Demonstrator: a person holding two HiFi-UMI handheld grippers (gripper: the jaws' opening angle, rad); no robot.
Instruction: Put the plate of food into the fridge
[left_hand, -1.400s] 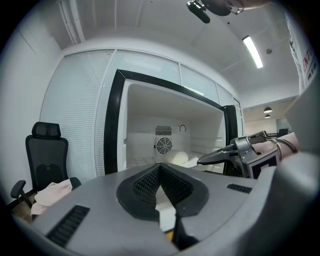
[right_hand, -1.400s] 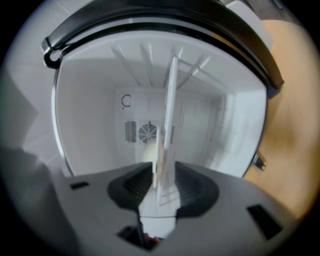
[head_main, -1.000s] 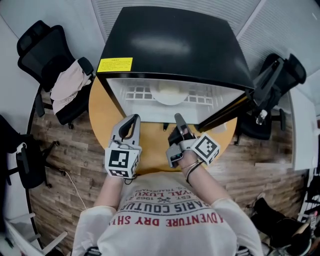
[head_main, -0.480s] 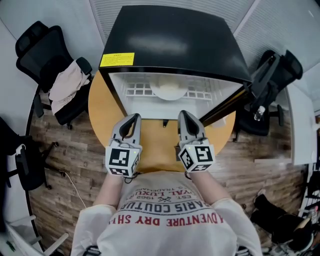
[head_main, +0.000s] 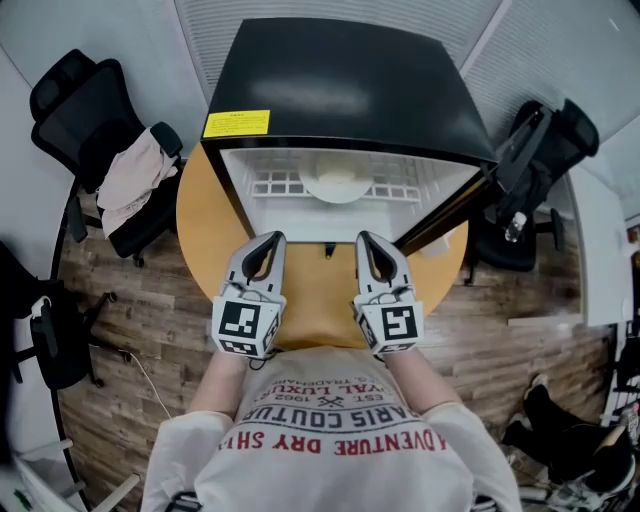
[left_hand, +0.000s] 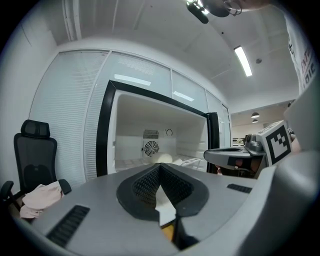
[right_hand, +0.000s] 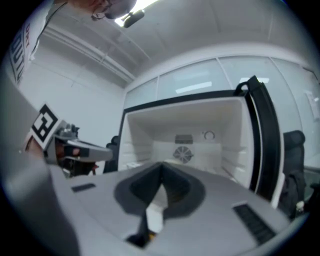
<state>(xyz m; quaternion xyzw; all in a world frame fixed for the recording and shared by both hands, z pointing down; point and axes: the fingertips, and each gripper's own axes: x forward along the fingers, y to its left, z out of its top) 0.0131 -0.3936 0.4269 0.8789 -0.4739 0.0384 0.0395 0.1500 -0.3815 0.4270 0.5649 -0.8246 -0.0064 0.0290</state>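
The black fridge (head_main: 340, 80) stands open on the round wooden table (head_main: 205, 215). A white plate of pale food (head_main: 338, 182) sits on the wire shelf inside, near the middle. My left gripper (head_main: 272, 238) and right gripper (head_main: 364, 238) are held side by side in front of the opening, both pointing at it, both shut and empty. In the left gripper view the plate (left_hand: 162, 158) shows just beyond my shut left gripper (left_hand: 159, 166), below the fan at the back wall. In the right gripper view my right gripper (right_hand: 161, 165) faces the white interior.
The fridge door (head_main: 450, 215) hangs open to the right, close to my right gripper. A black office chair with a cloth on it (head_main: 135, 175) stands at the left, and another chair (head_main: 540, 170) at the right. Wooden floor surrounds the table.
My right gripper has swung from an angled pose at the right to straight ahead, parallel to the left one. The left gripper and the plate have stayed put.
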